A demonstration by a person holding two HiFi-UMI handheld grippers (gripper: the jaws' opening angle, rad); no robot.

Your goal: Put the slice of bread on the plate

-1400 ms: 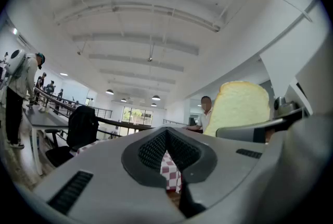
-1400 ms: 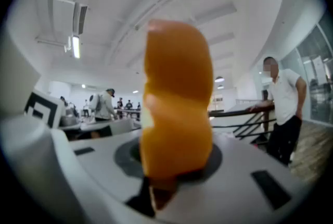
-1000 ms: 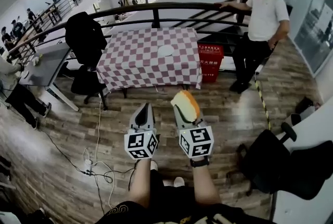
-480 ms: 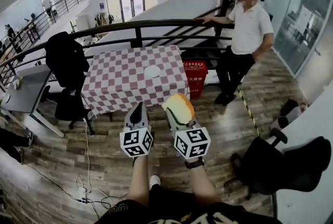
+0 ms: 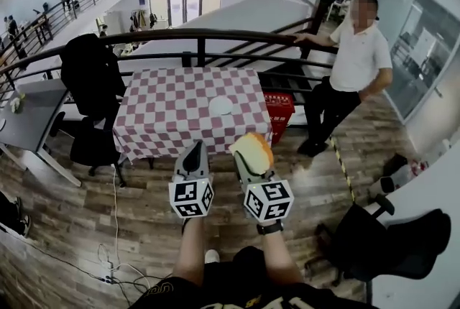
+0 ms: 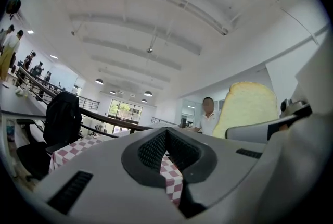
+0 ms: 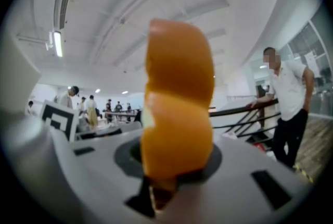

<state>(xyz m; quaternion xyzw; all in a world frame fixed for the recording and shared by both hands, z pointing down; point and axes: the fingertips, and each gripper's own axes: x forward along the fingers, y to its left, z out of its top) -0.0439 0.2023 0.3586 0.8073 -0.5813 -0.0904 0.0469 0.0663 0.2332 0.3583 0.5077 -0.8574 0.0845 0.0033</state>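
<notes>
My right tongs (image 5: 249, 151) hold the slice of bread (image 5: 254, 148) in the air; the plate (image 5: 221, 106) lies on the table (image 5: 165, 121) ahead.

The right tongs are clenched on the lower part of the slice, which stands upright on its edge between the jaws. Its crust is orange-brown and smooth, with a rounded top and a small dent at the middle of the side, and its flat face is pale cream. The slice is over the wooden floor (image 5: 144, 207), near the front edge of the table but apart from it. The plate is small and white and sits on the red and white checked cloth, well apart from the bread. My left tongs (image 5: 192, 155) are just beside the right ones, with the jaws closed together and nothing between them.
</notes>
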